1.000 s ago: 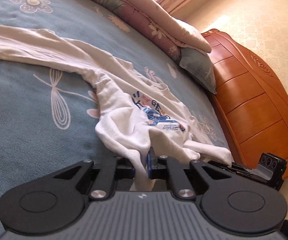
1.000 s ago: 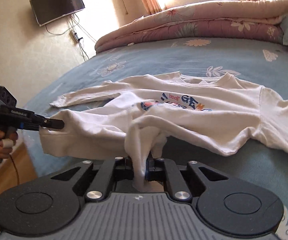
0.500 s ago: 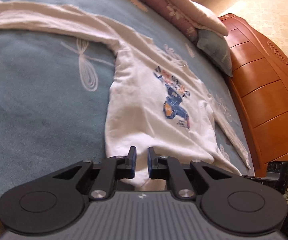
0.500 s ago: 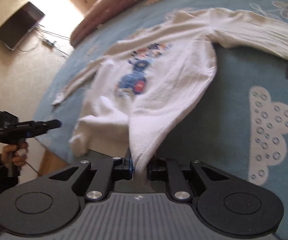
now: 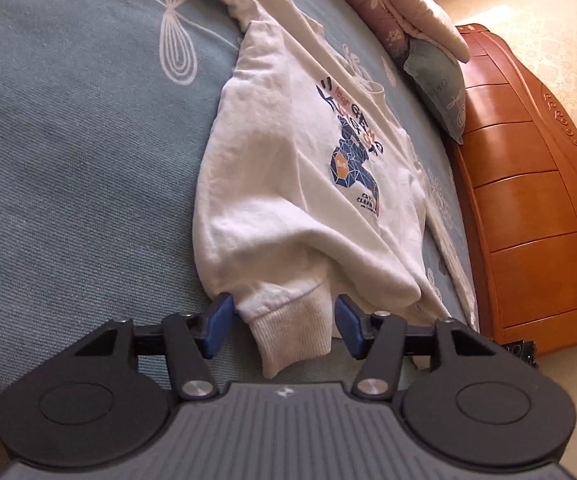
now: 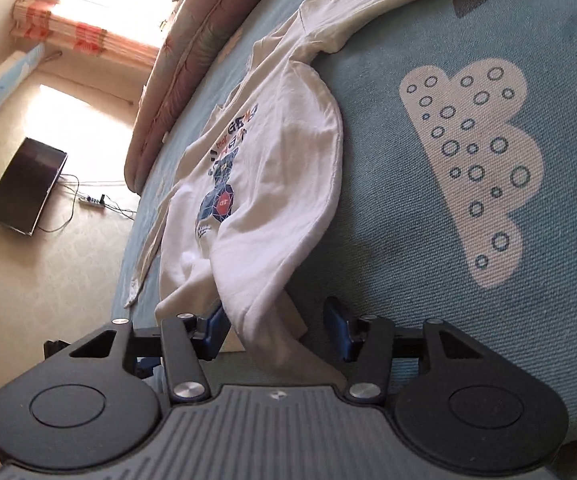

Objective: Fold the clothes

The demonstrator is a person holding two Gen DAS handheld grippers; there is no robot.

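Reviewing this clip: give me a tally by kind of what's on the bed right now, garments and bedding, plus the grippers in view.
Garments: 1, white sweatshirt
Folded quilts: 1, pink floral quilt
Pillows: 1, blue pillow
Grippers: 2, left gripper and right gripper, both opening with the sweatshirt hem between the fingers
Total: 5

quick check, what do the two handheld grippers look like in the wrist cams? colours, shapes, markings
The pair looks identical. The left gripper and right gripper each have a grey ribbed body with a small pale logo, two round black housings, black linkage arms with silver screws, and blue finger pads. No cables, hands or sleeves show in either view.
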